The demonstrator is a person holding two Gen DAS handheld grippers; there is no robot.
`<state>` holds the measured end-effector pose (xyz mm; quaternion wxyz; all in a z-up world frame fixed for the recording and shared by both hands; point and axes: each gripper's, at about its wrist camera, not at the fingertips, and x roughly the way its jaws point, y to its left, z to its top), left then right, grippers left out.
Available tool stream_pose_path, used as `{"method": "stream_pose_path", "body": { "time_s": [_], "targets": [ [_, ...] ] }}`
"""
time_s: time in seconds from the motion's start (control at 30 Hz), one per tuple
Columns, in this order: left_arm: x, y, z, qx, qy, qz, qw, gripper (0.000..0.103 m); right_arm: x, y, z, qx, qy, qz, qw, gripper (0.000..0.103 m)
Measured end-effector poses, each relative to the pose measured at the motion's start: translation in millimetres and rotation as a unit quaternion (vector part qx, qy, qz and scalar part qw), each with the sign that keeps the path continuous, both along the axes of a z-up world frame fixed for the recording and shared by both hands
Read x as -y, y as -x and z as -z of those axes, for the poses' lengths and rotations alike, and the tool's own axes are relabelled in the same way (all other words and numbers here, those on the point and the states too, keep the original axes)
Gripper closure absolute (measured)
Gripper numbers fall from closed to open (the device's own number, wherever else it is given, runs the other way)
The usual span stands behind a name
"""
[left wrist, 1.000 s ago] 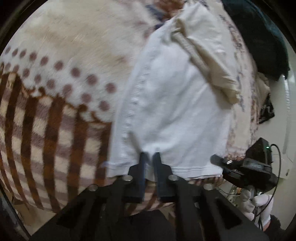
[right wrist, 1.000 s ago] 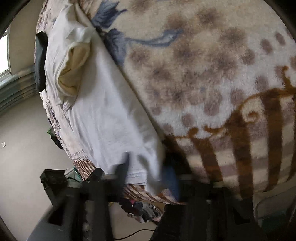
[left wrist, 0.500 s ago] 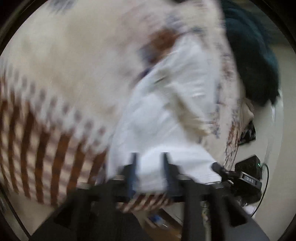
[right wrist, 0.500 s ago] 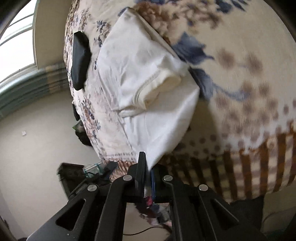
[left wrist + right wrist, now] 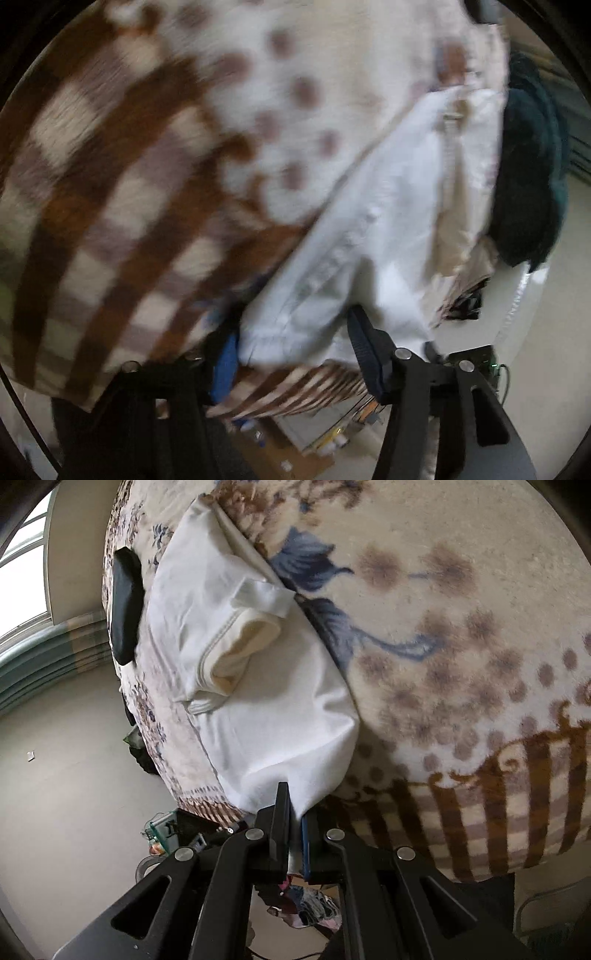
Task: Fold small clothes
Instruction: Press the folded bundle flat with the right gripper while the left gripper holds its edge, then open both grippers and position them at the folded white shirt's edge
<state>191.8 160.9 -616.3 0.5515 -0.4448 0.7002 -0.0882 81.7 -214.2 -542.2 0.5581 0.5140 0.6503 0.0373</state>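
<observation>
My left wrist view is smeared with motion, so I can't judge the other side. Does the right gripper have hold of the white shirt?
Observer: Yes. The right gripper is shut on the white shirt at its near corner. That corner looks raised off the blanket, with a shadow under it.
Operator: Is a sleeve already folded in?
Observer: One sleeve lies folded across the chest, next to the cream neck opening.
</observation>
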Motion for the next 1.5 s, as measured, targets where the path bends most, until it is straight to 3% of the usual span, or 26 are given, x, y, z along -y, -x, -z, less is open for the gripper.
{"method": "stream_pose_path", "body": {
  "time_s": [0.03, 0.13, 0.33, 0.47, 0.57, 0.73, 0.77, 0.9, 0.97, 1.0, 1.03, 1.07, 1.13, 1.17, 1.23, 1.33, 1.4, 1.5],
  "targets": [
    [2, -1, -7, 0.020, -0.003, 0.001, 0.9998, 0.095, 1, 1, -2, 0.001, 0.002, -0.002, 1.000, 0.098],
    [10, -9, -31, 0.062, -0.032, 0.023, 0.9973, 0.095, 0, 2, -5, 0.004, 0.005, -0.007, 1.000, 0.098],
    [17, -32, -86, 0.122, -0.027, 0.021, 0.9920, 0.095, -4, -8, -26, 0.022, 0.007, -0.005, 1.000, 0.098],
    [32, -80, -132, 0.179, -0.008, 0.017, 0.9836, 0.095, 4, -32, -48, 0.049, -0.002, 0.017, 0.999, 0.098],
    [38, -126, -147, 0.213, 0.001, 0.016, 0.9770, 0.095, 16, -70, -62, 0.079, -0.005, 0.036, 0.996, 0.098],
    [66, -209, -132, 0.229, 0.008, 0.016, 0.9732, 0.095, 41, -147, -55, 0.114, 0.016, 0.067, 0.991, 0.098],
    [68, -227, -124, 0.228, -0.009, 0.017, 0.9735, 0.095, 45, -164, -50, 0.117, 0.029, 0.070, 0.990, 0.098],
    [77, -277, -83, 0.184, -0.007, 0.043, 0.9819, 0.093, 56, -217, -22, 0.111, 0.045, 0.079, 0.990, 0.098],
    [74, -292, -73, 0.160, -0.007, 0.040, 0.9863, 0.078, 60, -239, -8, 0.109, 0.026, 0.080, 0.990, 0.097],
    [71, -295, -72, 0.155, 0.001, 0.030, 0.9875, 0.063, 61, -245, -5, 0.109, 0.023, 0.081, 0.990, 0.096],
    [66, -297, -74, 0.157, 0.015, 0.014, 0.9874, 0.046, 61, -248, -5, 0.116, 0.016, 0.083, 0.990, 0.090],
    [59, -298, -79, 0.165, 0.022, -0.004, 0.9860, 0.042, 60, -250, -6, 0.126, 0.009, 0.084, 0.988, 0.081],
    [51, -299, -86, 0.175, 0.027, -0.019, 0.9841, 0.041, 59, -250, -12, 0.143, 0.010, 0.090, 0.986, 0.027],
    [48, -299, -91, 0.178, 0.023, -0.018, 0.9836, 0.041, 60, -248, -15, 0.154, 0.011, 0.095, 0.983, 0.022],
    [46, -298, -101, 0.190, 0.011, -0.010, 0.9817, 0.041, 60, -243, -25, 0.173, 0.020, 0.099, 0.980, 0.021],
    [54, -292, -116, 0.219, -0.042, 0.041, 0.9741, 0.041, 61, -236, -34, 0.168, 0.061, 0.086, 0.980, 0.021],
    [68, -286, -117, 0.228, -0.079, 0.092, 0.9661, 0.041, 58, -235, -39, 0.158, 0.106, 0.055, 0.980, 0.021],
    [90, -282, -103, 0.226, -0.105, 0.155, 0.9559, 0.040, 53, -240, -36, 0.142, 0.172, -0.001, 0.975, 0.021]
  ]
}}
